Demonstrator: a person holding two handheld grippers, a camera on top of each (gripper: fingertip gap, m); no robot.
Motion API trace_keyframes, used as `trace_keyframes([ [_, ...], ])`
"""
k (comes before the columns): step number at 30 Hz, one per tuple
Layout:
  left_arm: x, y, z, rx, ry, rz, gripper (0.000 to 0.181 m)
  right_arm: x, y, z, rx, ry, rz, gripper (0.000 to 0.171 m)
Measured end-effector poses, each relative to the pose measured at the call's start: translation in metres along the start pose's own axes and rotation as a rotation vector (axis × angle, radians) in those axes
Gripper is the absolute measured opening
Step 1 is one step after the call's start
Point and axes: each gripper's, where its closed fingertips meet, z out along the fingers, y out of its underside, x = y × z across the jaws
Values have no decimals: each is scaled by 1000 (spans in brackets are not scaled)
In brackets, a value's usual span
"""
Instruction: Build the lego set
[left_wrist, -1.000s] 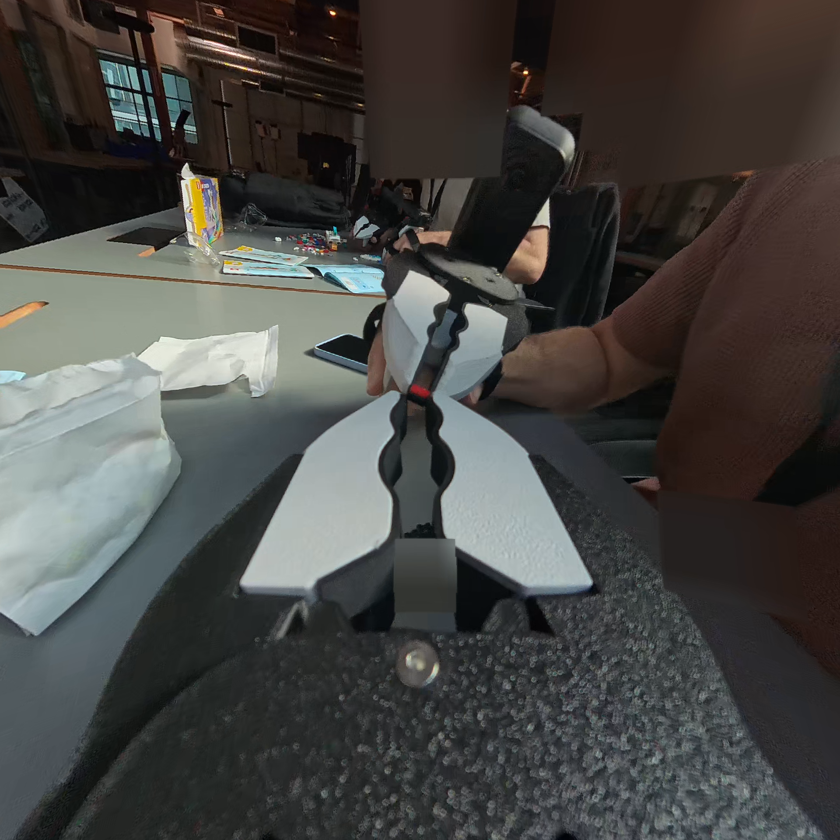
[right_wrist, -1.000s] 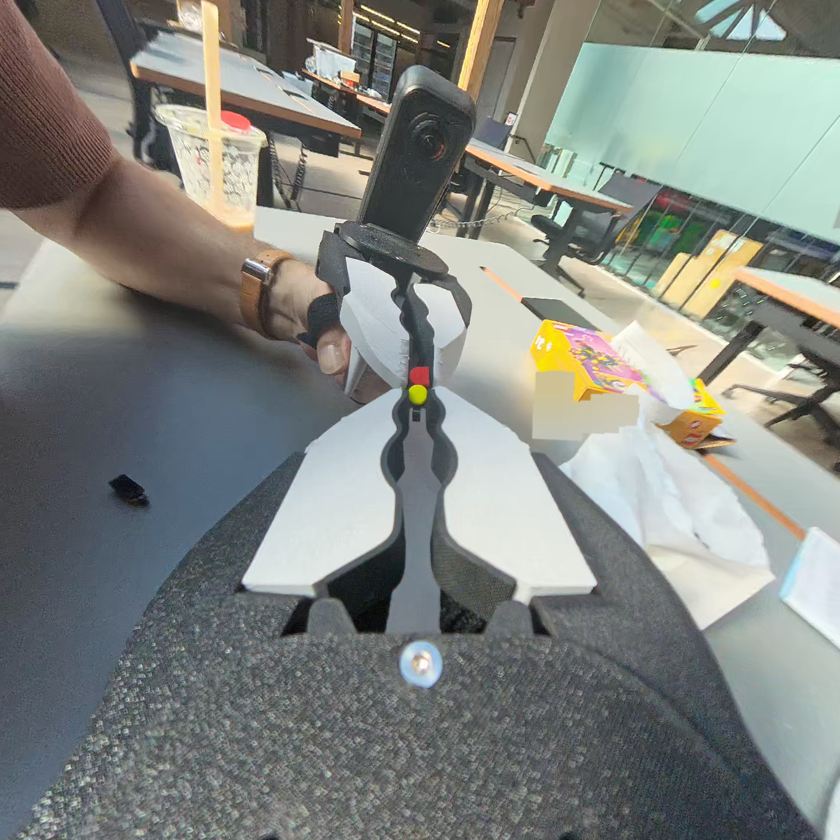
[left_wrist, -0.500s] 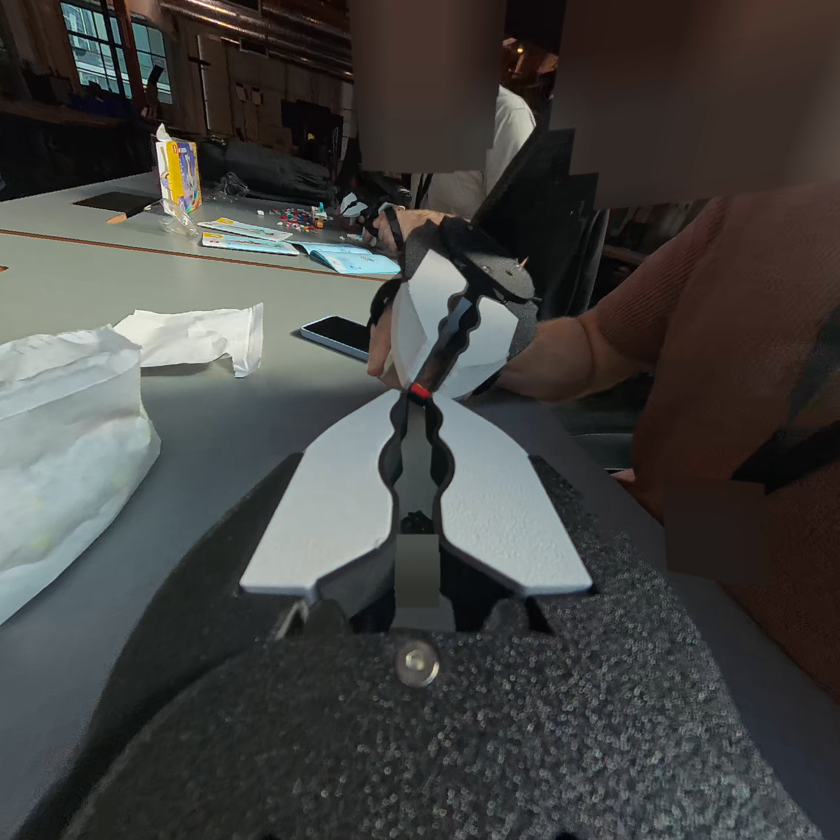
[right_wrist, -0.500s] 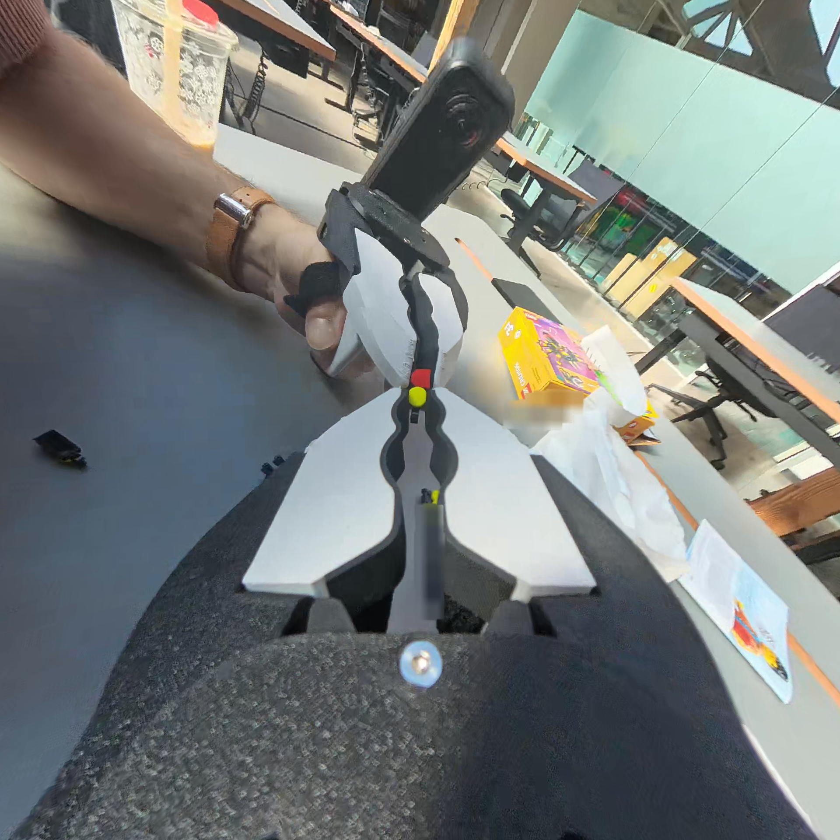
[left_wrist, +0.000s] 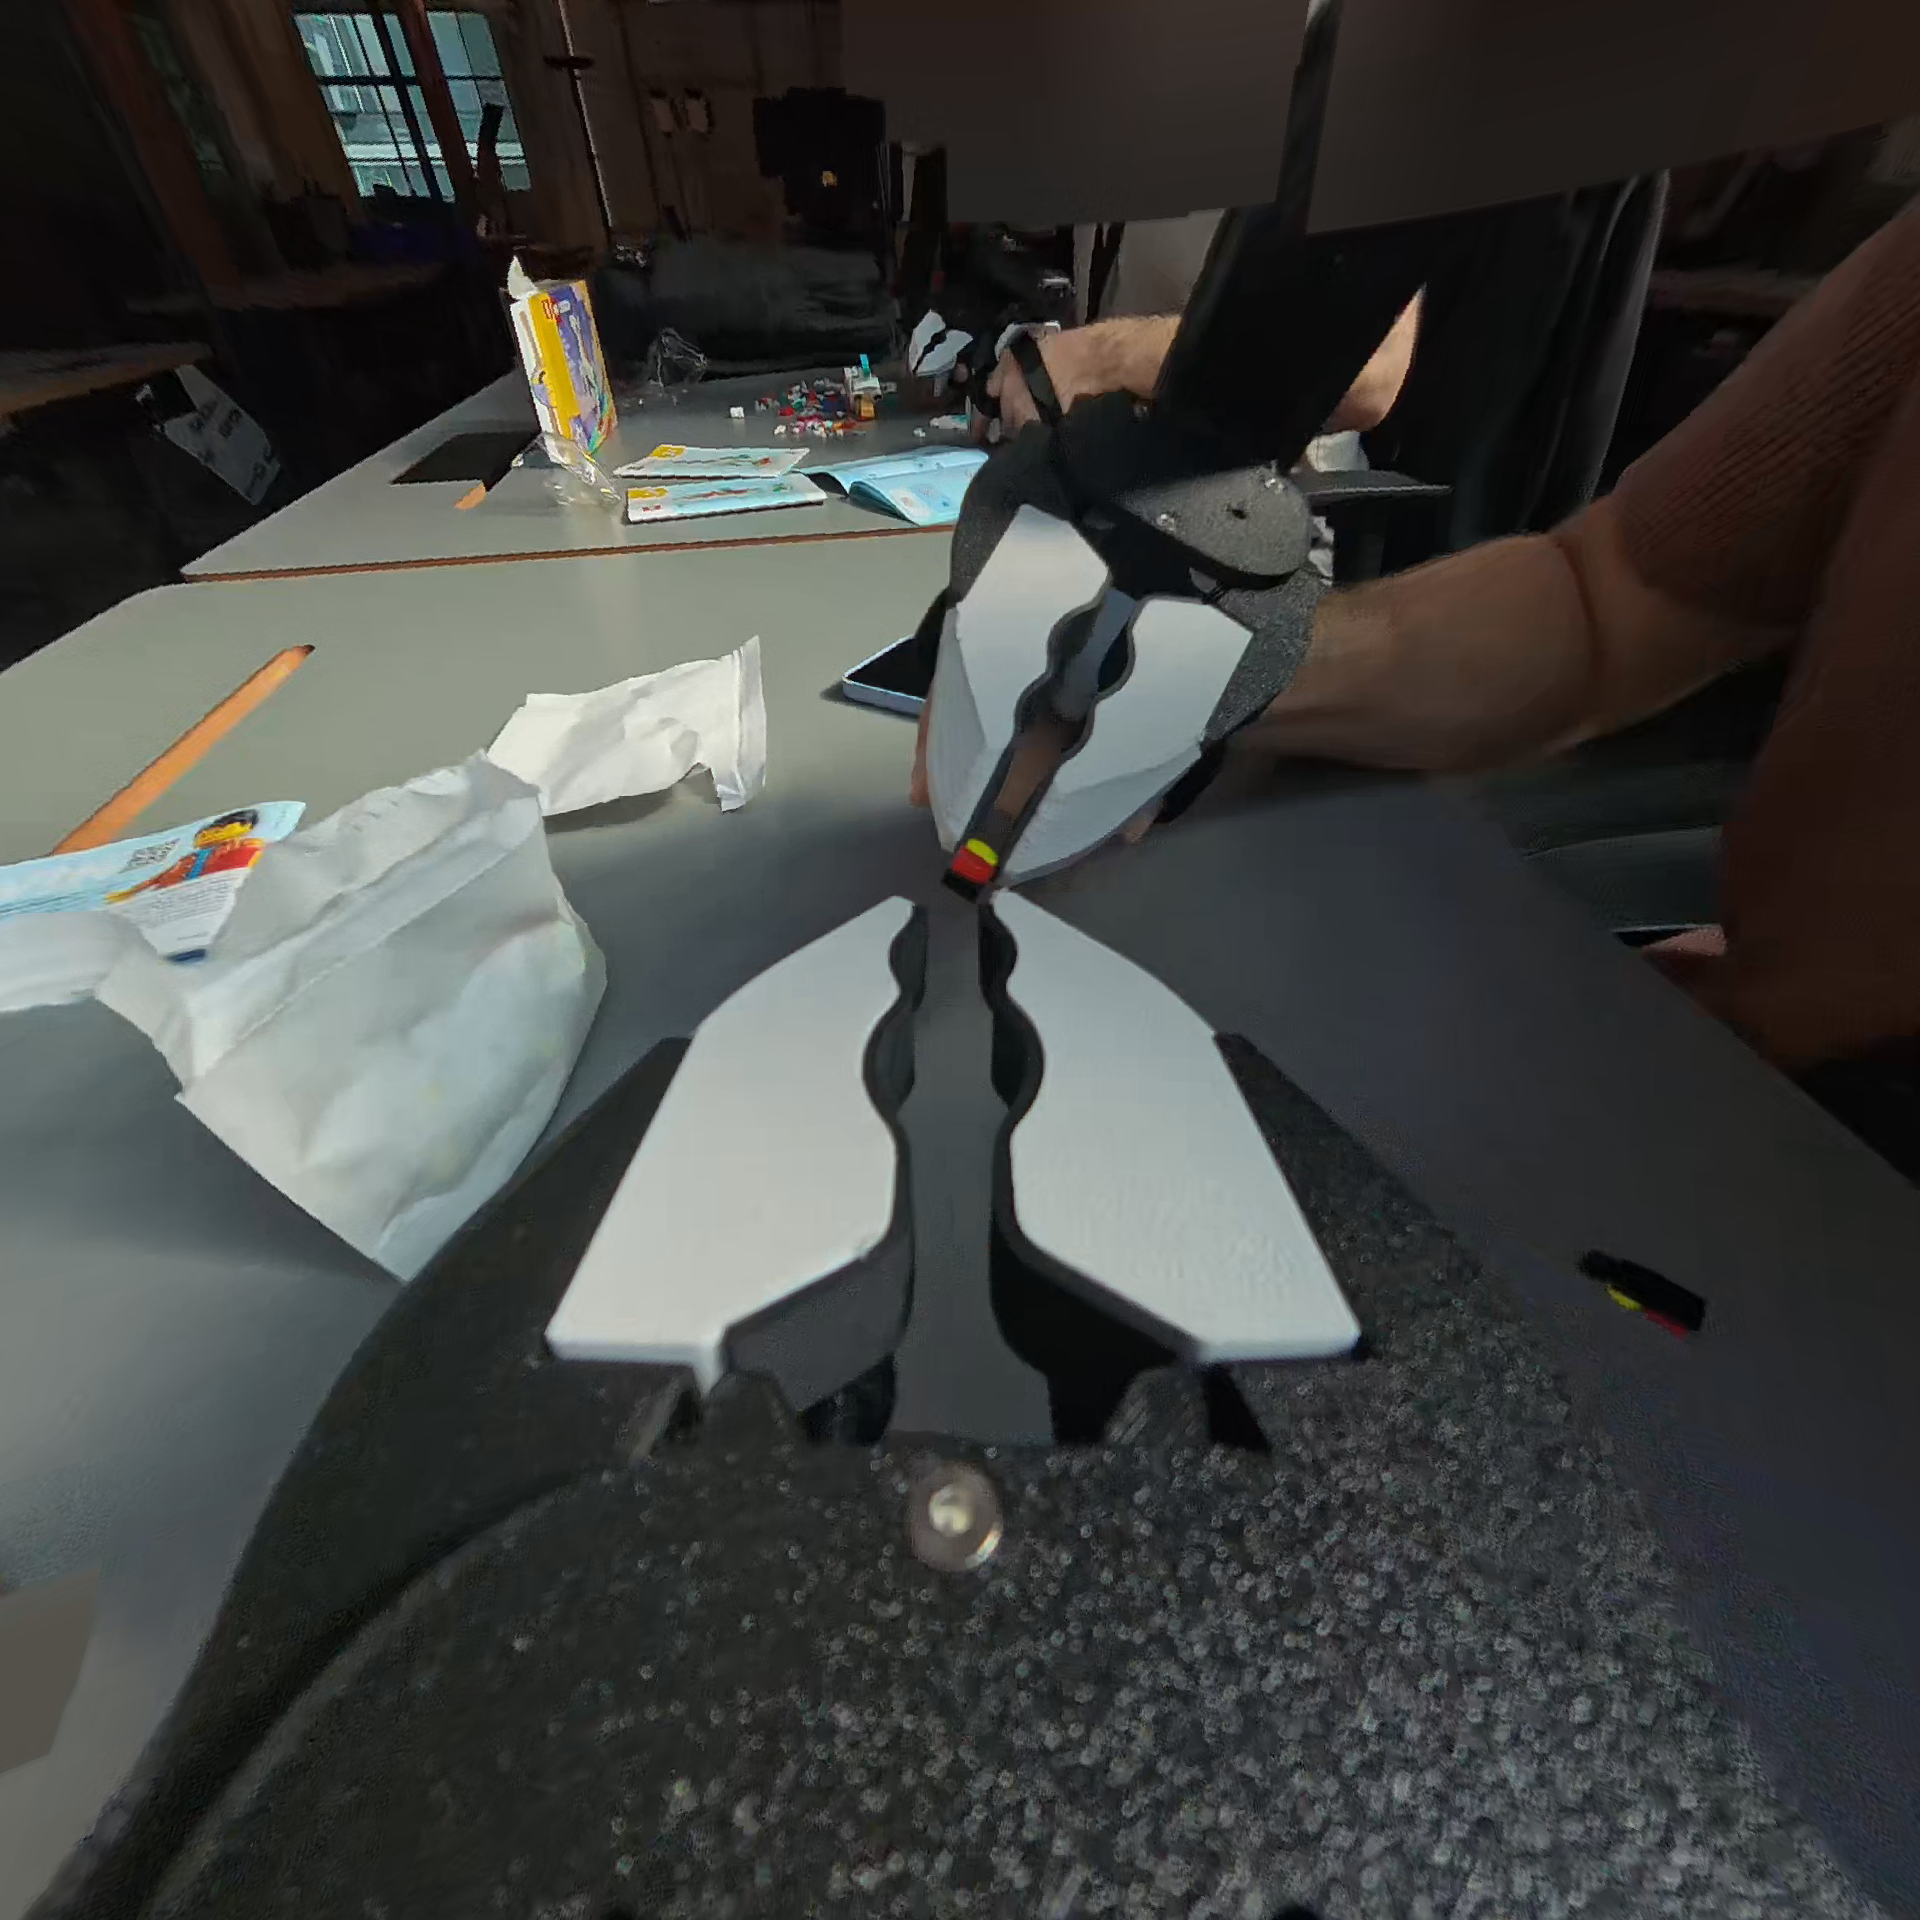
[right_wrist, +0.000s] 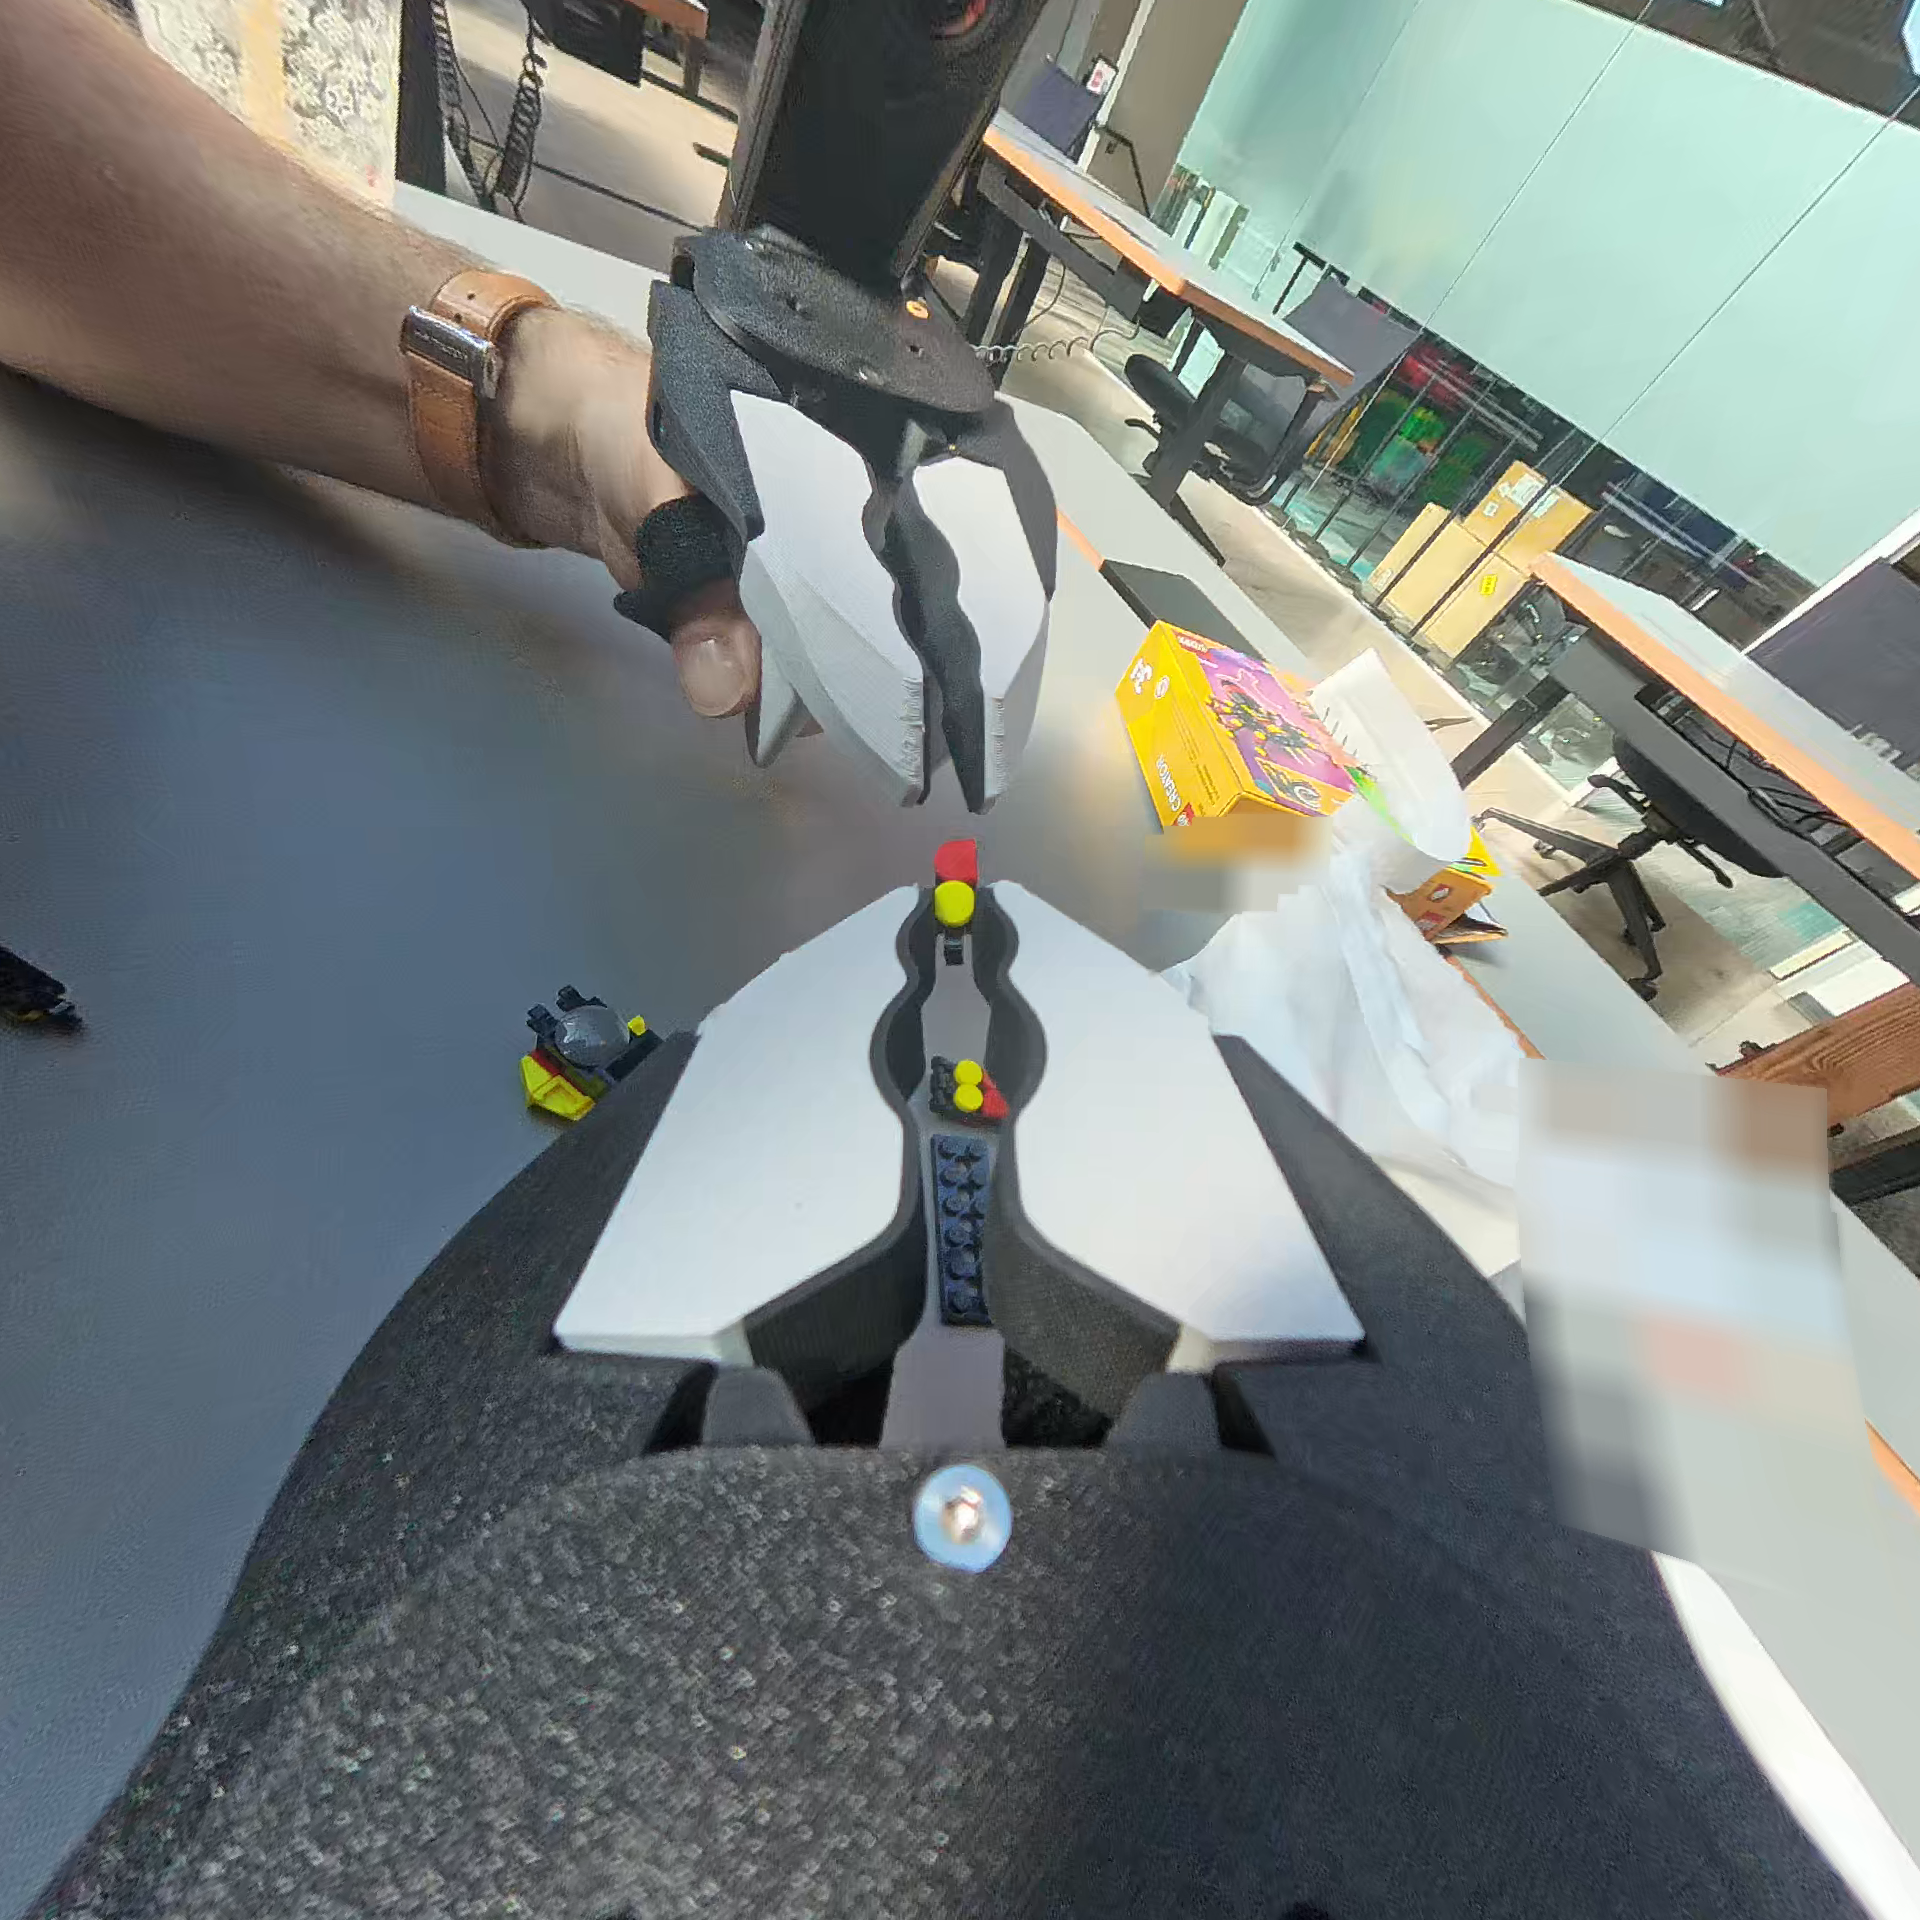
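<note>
My right gripper (right_wrist: 954, 896) is shut on a small lego piece (right_wrist: 954, 883) with a red top, a yellow stud and a black base. It shows in the left wrist view (left_wrist: 975, 862) too, at the tip of the right gripper (left_wrist: 971, 883). My left gripper (left_wrist: 950, 912) is slightly open and empty, just short of that piece. In the right wrist view it (right_wrist: 951, 800) hangs a little above the piece. On the grey table (right_wrist: 312, 831) lie a second small red-yellow-black assembly (right_wrist: 966, 1086), a dark blue studded plate (right_wrist: 961, 1226) and a small yellow-black build with a grey dome (right_wrist: 582, 1049).
White paper bags (left_wrist: 384, 1039) and a leaflet (left_wrist: 156, 873) lie to the left, a phone (left_wrist: 883, 675) beyond. A yellow lego box (right_wrist: 1226, 727) and crumpled white paper (right_wrist: 1340, 987) lie to the right. A loose black-yellow-red piece (left_wrist: 1642, 1304) lies on the table. The tips of both grippers are at nearly the same place. My right tips are roughly 10 centimetres from the dark blue studded plate (right_wrist: 961, 1226).
My left gripper has opened, let go of the red piece and drawn back from it. The right gripper still holds the joined piece. Both views have tilted down toward the table.
</note>
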Motion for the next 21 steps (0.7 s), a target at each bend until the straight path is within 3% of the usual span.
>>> trace_keyframes([
  [6, 12, 24, 15, -202, -27, 289, 20, -17, 6, 9, -39, -98, 24, 7],
  [11, 19, 33, 15, -224, 36, 226, 7, -26, 7, 10, -67, -136, -11, 7],
  [18, 33, 52, 17, -318, 167, 75, 7, -41, 19, 10, -212, -41, -556, 7],
  [21, 34, 60, 18, -348, 176, 38, 7, -44, 25, 12, -265, -23, -695, 7],
])
